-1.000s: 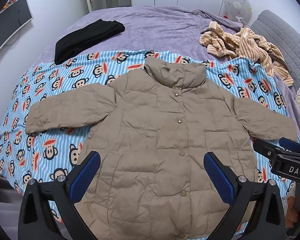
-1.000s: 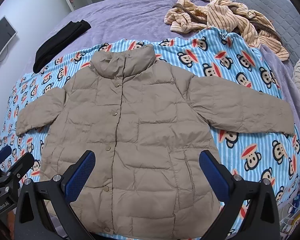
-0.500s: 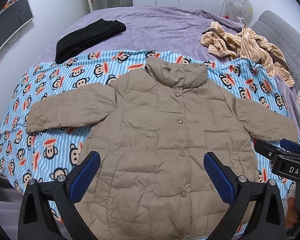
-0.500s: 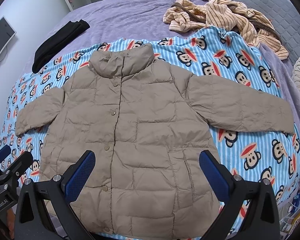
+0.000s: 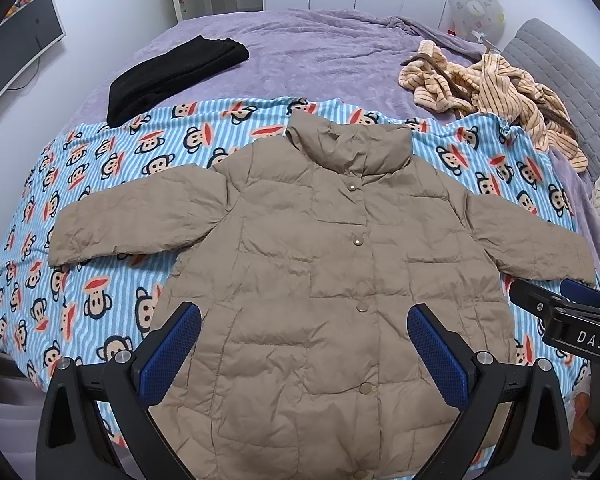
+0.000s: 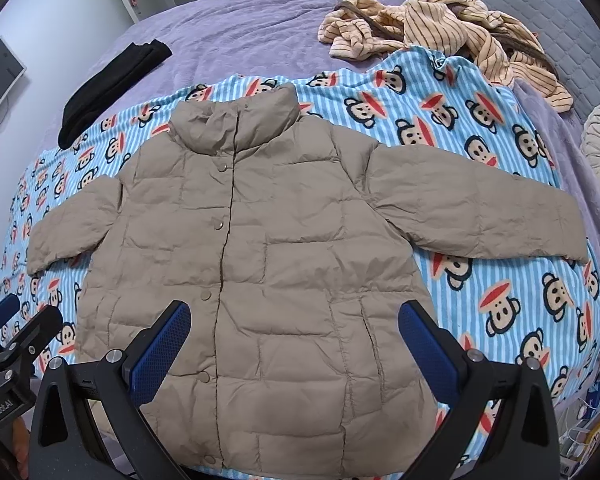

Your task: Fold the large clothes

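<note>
A tan quilted puffer jacket point(image 5: 340, 264) lies flat and snapped shut on a blue monkey-print blanket point(image 5: 100, 184), collar far, both sleeves spread out. It also shows in the right wrist view point(image 6: 268, 264). My left gripper point(image 5: 304, 344) is open and empty, hovering above the jacket's lower front. My right gripper point(image 6: 294, 344) is open and empty above the jacket's hem. The right gripper also shows at the right edge of the left wrist view point(image 5: 560, 312). The left gripper shows at the left edge of the right wrist view point(image 6: 16, 328).
The blanket point(image 6: 480, 128) covers a purple bedspread point(image 5: 320, 52). A folded black garment point(image 5: 172, 76) lies far left. A heap of striped beige clothes point(image 5: 488, 88) lies far right by a grey headboard point(image 5: 560, 64). A monitor point(image 5: 16, 48) hangs on the left wall.
Both grippers have drifted very slightly. The jacket has not moved and both jaws stay open.
</note>
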The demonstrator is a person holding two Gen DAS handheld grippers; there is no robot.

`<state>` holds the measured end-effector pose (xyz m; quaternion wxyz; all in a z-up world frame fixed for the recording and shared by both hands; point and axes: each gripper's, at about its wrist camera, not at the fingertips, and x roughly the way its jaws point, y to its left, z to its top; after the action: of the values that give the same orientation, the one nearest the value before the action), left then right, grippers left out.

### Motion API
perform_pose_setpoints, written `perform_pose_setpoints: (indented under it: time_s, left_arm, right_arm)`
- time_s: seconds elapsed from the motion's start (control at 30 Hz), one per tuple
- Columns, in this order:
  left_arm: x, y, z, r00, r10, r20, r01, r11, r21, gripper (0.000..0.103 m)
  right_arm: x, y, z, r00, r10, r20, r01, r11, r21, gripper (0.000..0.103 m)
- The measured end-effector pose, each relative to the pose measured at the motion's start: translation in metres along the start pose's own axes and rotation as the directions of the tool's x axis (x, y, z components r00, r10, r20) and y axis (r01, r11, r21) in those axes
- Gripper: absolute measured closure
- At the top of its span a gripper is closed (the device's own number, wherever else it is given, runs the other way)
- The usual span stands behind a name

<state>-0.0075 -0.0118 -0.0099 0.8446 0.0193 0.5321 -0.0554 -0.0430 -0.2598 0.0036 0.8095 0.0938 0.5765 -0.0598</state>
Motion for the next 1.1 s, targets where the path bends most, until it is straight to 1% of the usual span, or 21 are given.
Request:
perform_pose_setpoints:
  time_s: [1.1]
  left_arm:
    - [0.0006,-0.0006,0.0041,1.0,-0.005,-0.013,0.005,1.0,0.006,0.0]
  right_arm:
    - [0.0008,-0.0014,-0.0001,1.0,-0.011,-0.005,0.011,1.0,0.013,0.0]
